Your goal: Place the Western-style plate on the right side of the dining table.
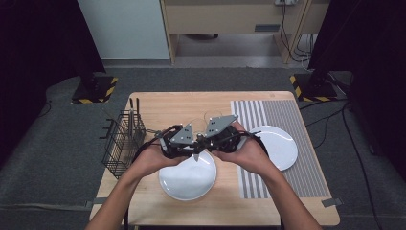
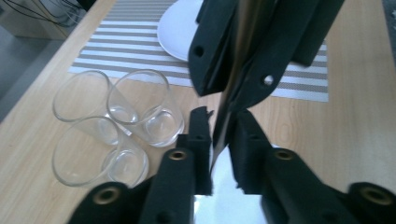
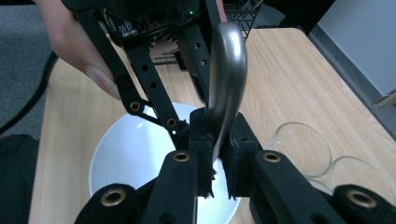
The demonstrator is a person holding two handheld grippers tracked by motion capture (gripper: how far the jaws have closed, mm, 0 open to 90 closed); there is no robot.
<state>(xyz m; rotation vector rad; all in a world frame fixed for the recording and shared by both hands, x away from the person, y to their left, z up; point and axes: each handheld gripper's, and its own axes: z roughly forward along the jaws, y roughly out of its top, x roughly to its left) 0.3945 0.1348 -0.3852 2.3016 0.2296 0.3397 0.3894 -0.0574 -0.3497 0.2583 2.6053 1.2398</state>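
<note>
Both grippers meet tip to tip above a white plate (image 1: 186, 184) near the table's front edge. A slim metal utensil (image 1: 195, 156) hangs between them, its pointed end down over the plate. In the right gripper view my right gripper (image 3: 217, 121) is shut on the utensil (image 3: 227, 60), whose rounded handle rises above the pads. In the left gripper view the utensil (image 2: 232, 84) stands edge-on between the pads of my left gripper (image 2: 222, 116), with a thin gap on each side. The right gripper's jaws clamp it farther up in that view.
A black wire basket (image 1: 122, 139) with dark utensils stands at the table's left edge. A second white plate (image 1: 282, 146) lies on a striped mat (image 1: 282, 115) at the right. Three clear glasses (image 2: 116, 126) stand on the wood behind the grippers.
</note>
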